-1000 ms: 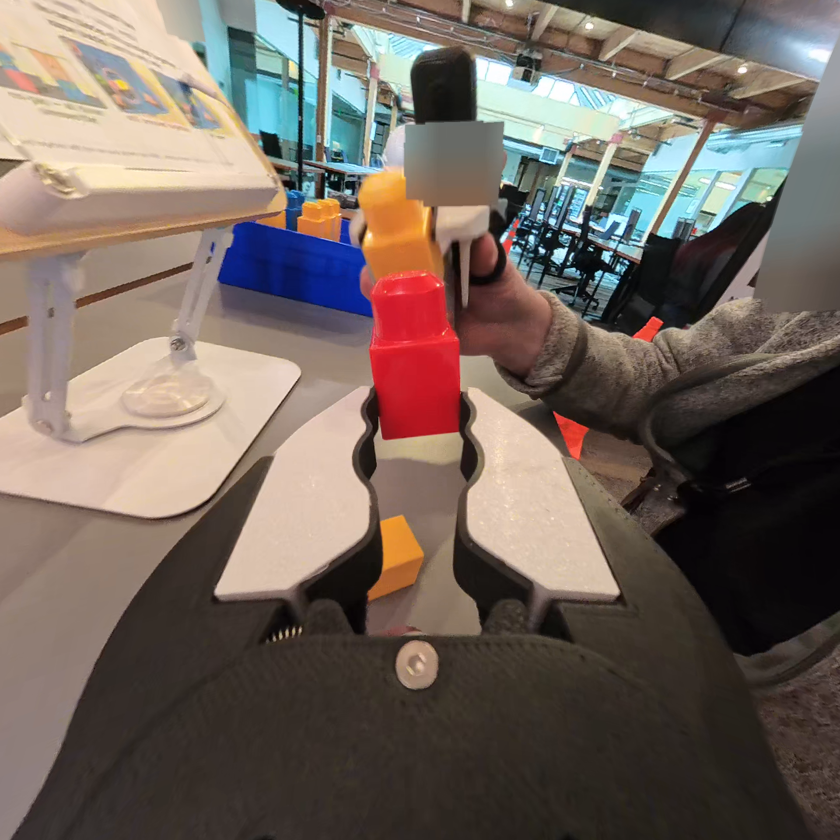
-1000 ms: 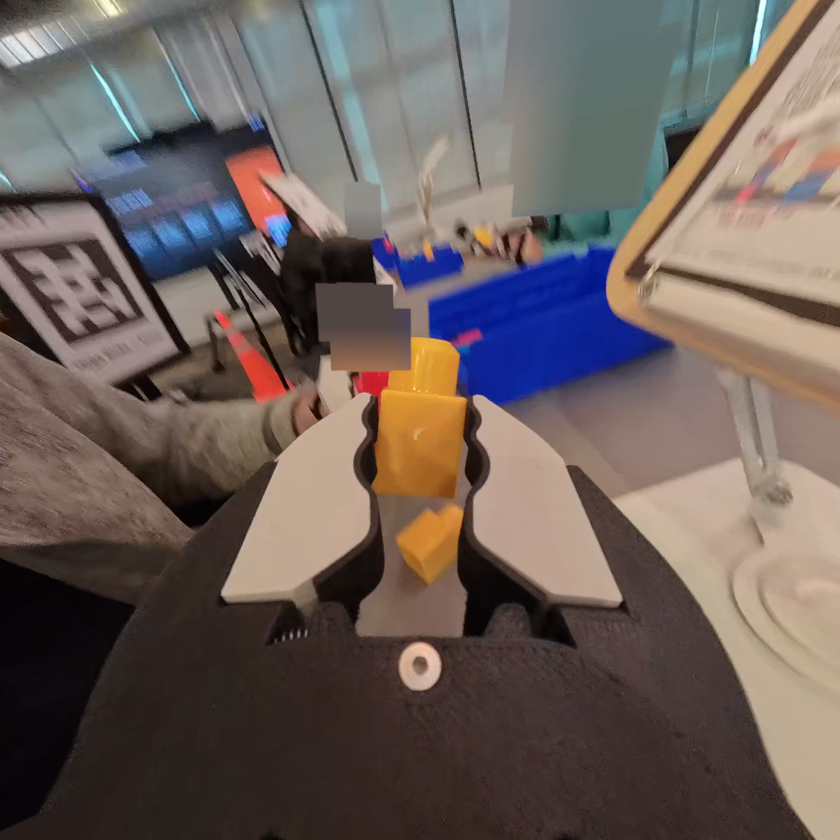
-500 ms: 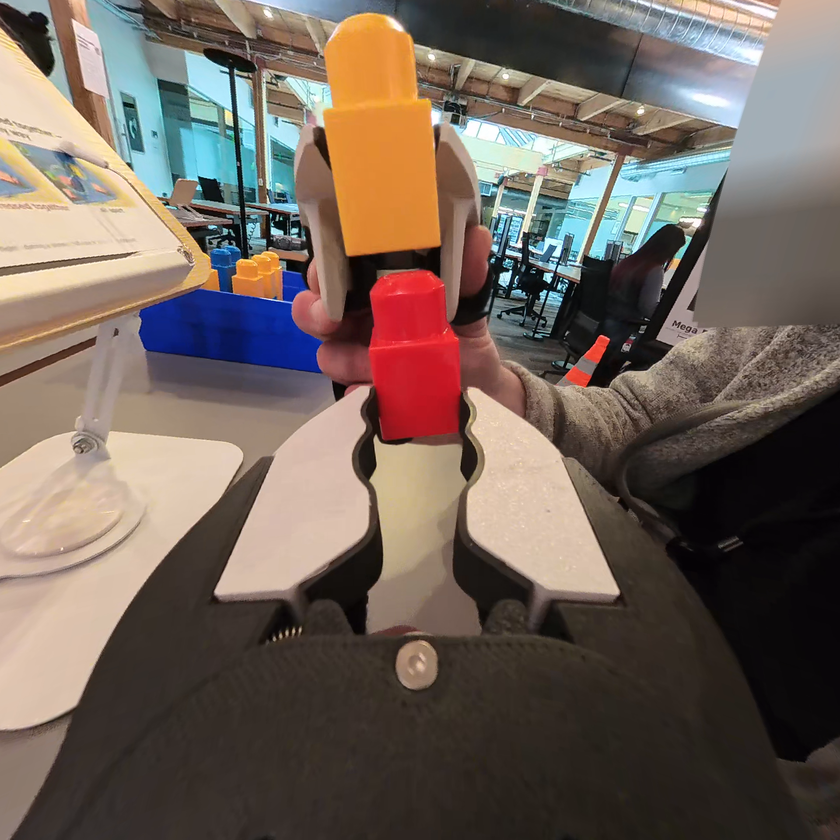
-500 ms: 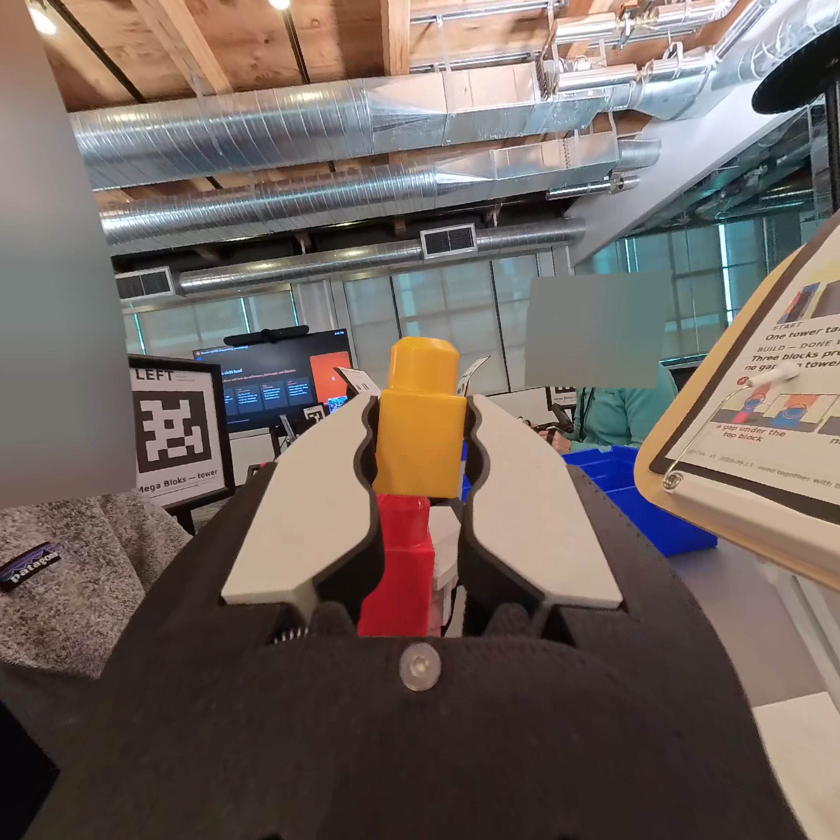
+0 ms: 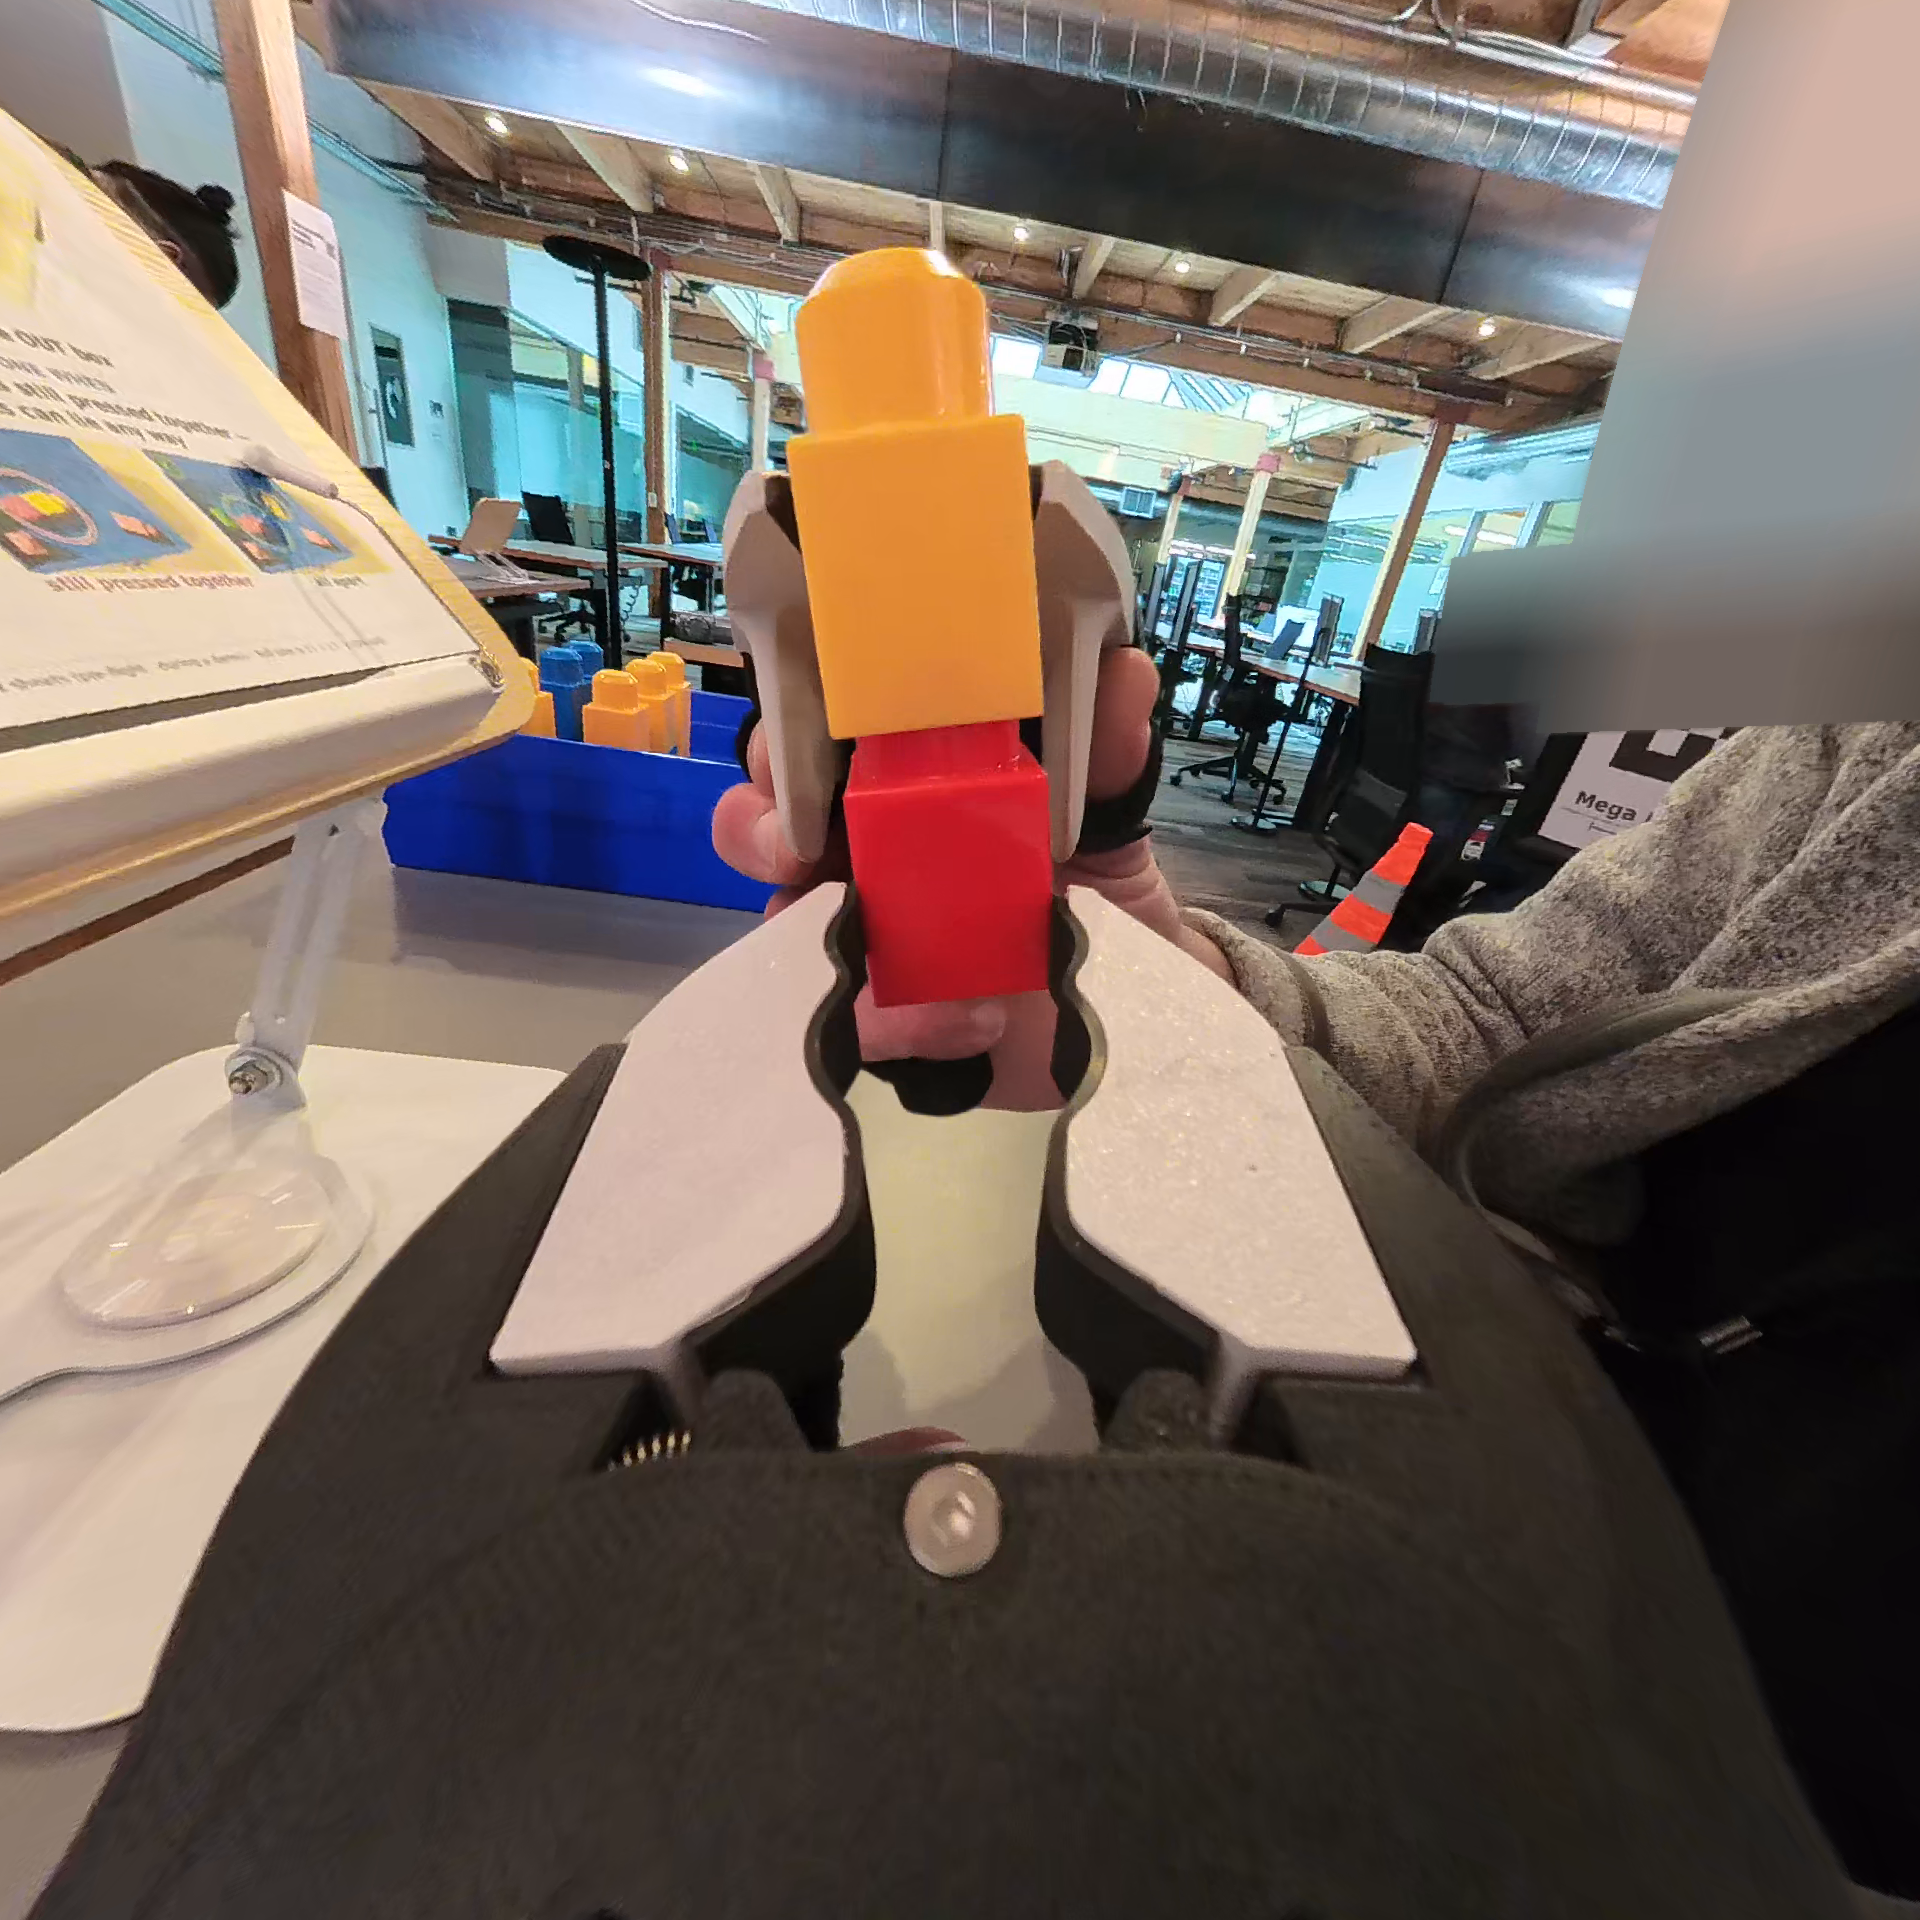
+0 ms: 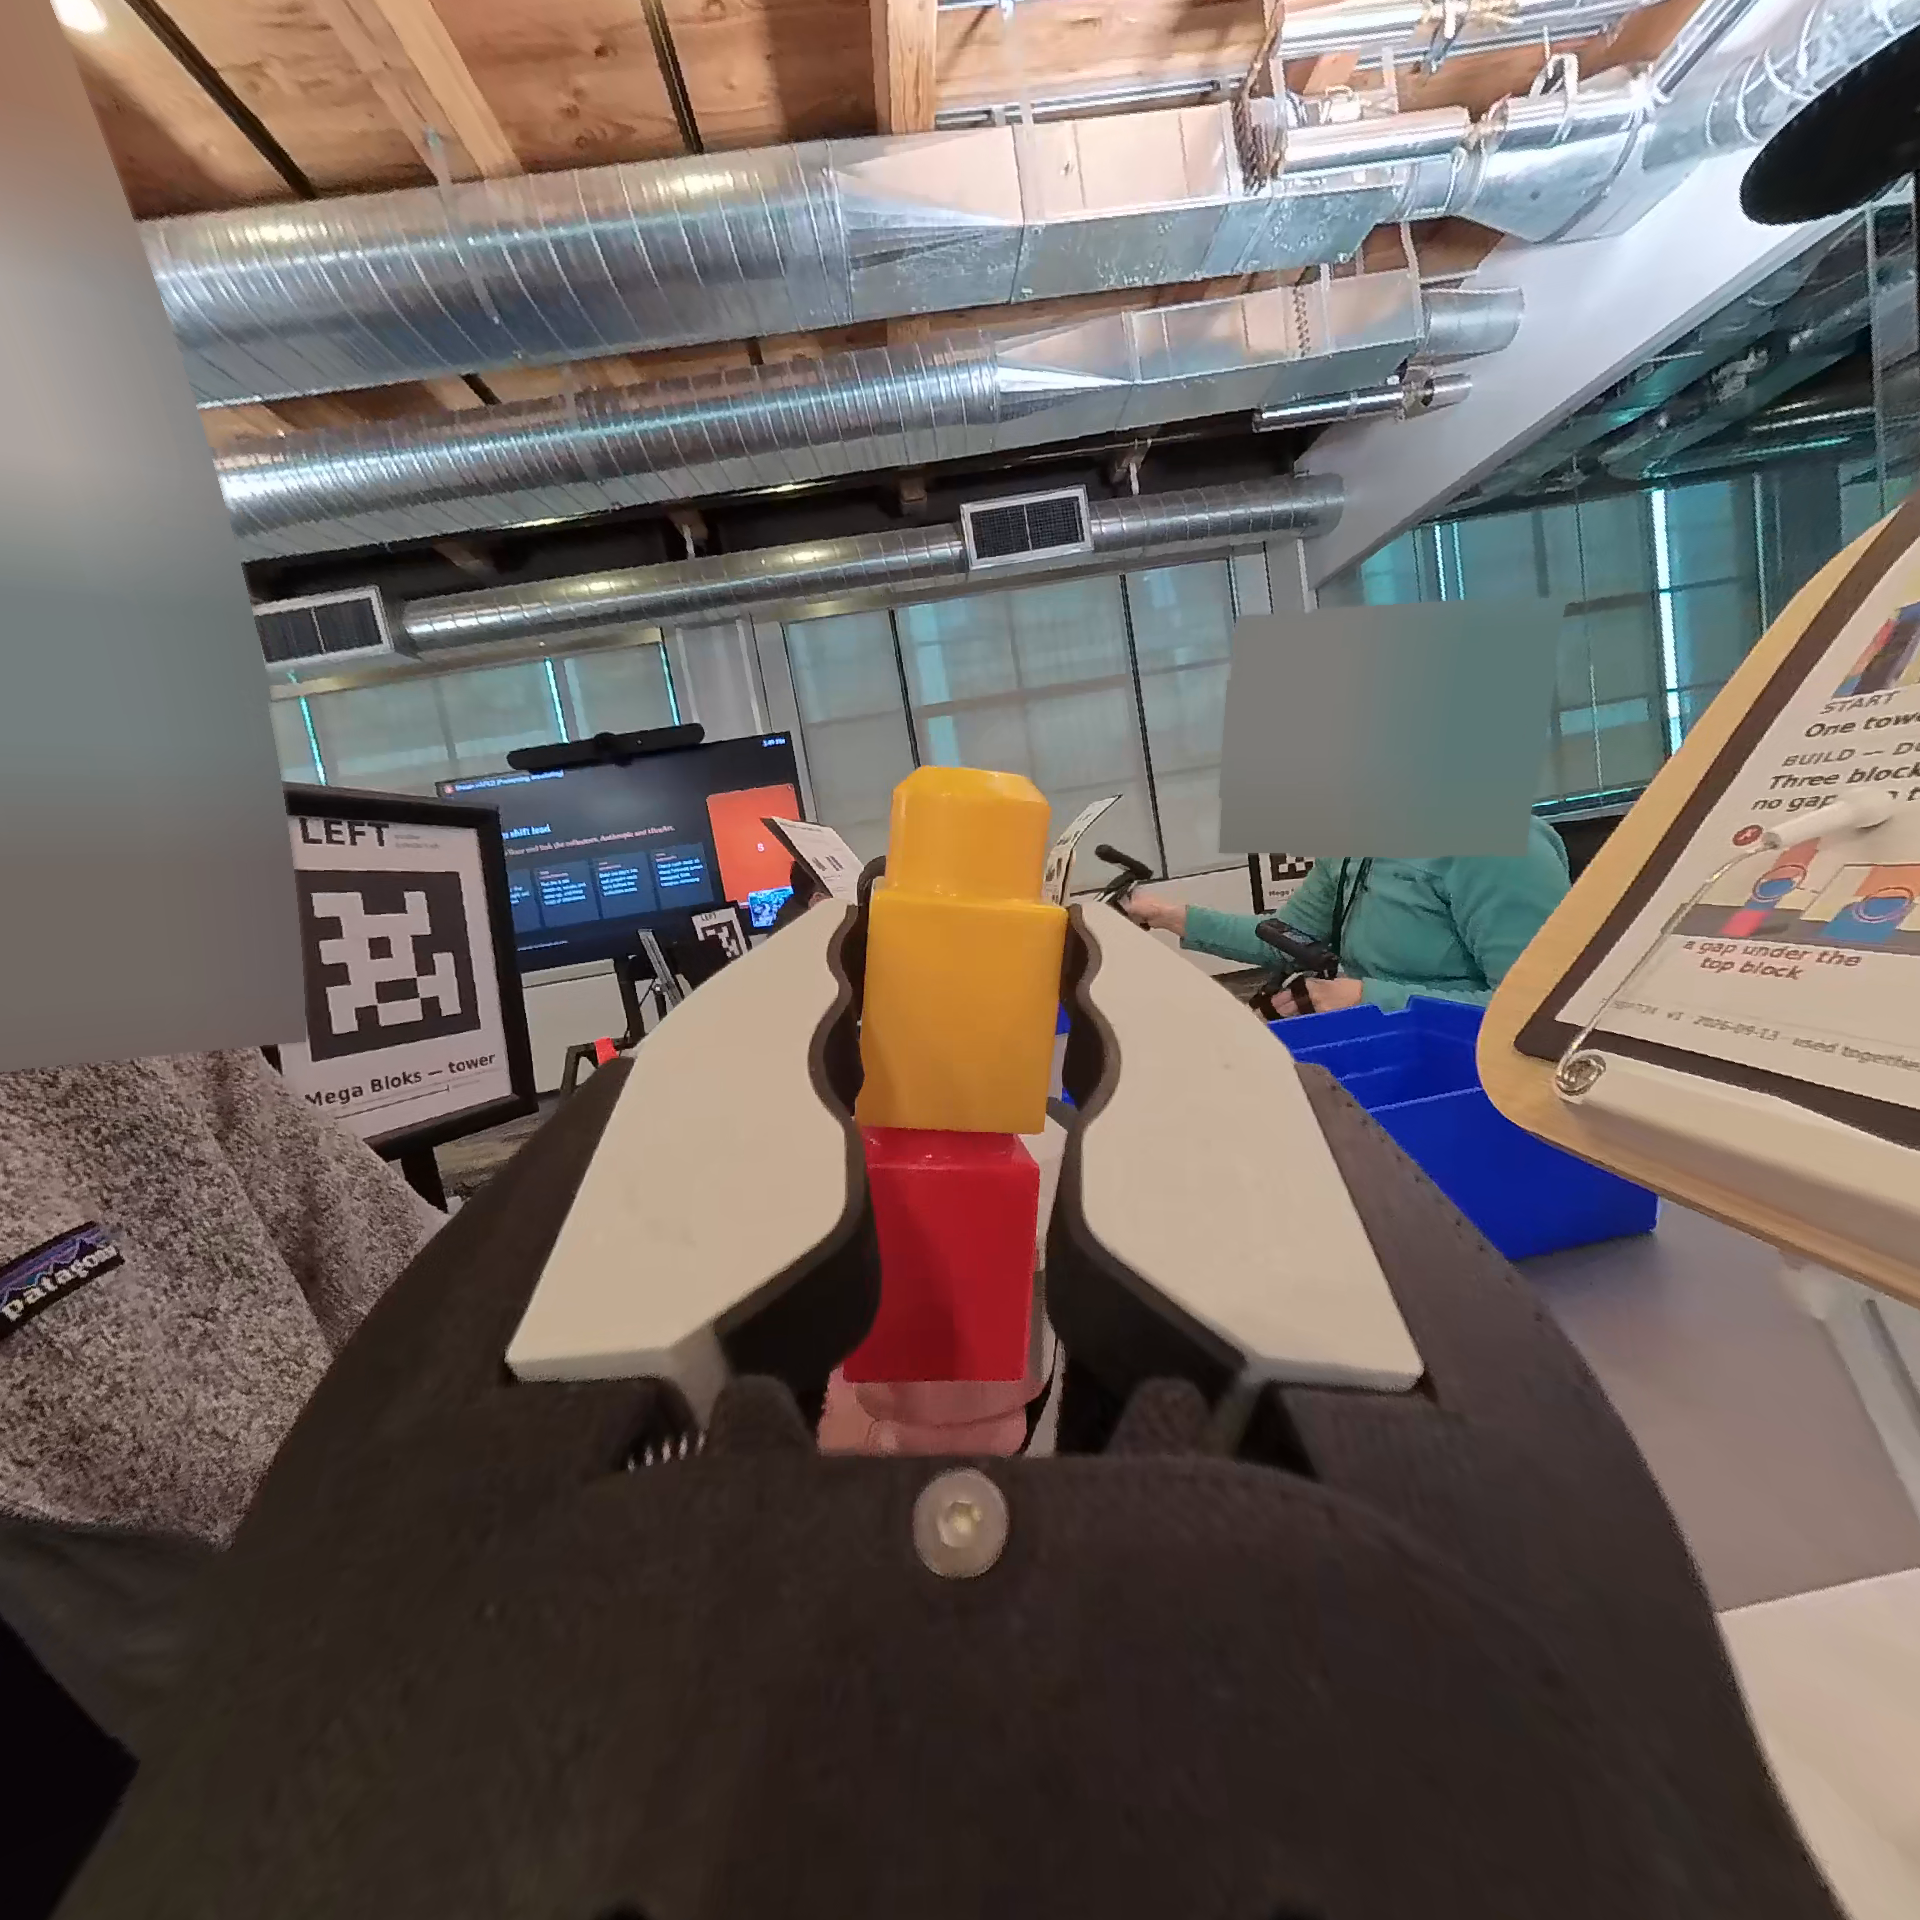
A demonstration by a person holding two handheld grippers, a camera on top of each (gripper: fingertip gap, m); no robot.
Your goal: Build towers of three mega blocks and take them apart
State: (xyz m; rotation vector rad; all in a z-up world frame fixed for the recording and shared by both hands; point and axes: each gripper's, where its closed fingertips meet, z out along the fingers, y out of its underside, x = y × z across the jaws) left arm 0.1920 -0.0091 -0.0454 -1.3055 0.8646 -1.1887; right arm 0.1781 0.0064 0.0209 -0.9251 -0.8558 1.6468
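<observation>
Fingers of the left gripper [image 5: 951, 951] clamp the red block [image 5: 951, 883], the right gripper [image 6: 961, 997] clamps the orange block [image 6: 961, 1008]; off-axis force could twist either from its grip.

an open office: wooden ceiling beams [image 6: 582, 94] over silver air ducts [image 6: 623, 260], tall windows [image 6: 987, 707], a dark wall screen [image 6: 623, 852], distant desks and black chairs [image 5: 1247, 665], recessed ceiling lights [image 5: 675, 161].

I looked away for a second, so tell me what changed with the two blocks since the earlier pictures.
The orange block in the right tool came over the red block in the left tool and down onto its stud, nearly seated. Both tools kept their grips throughout.
</observation>
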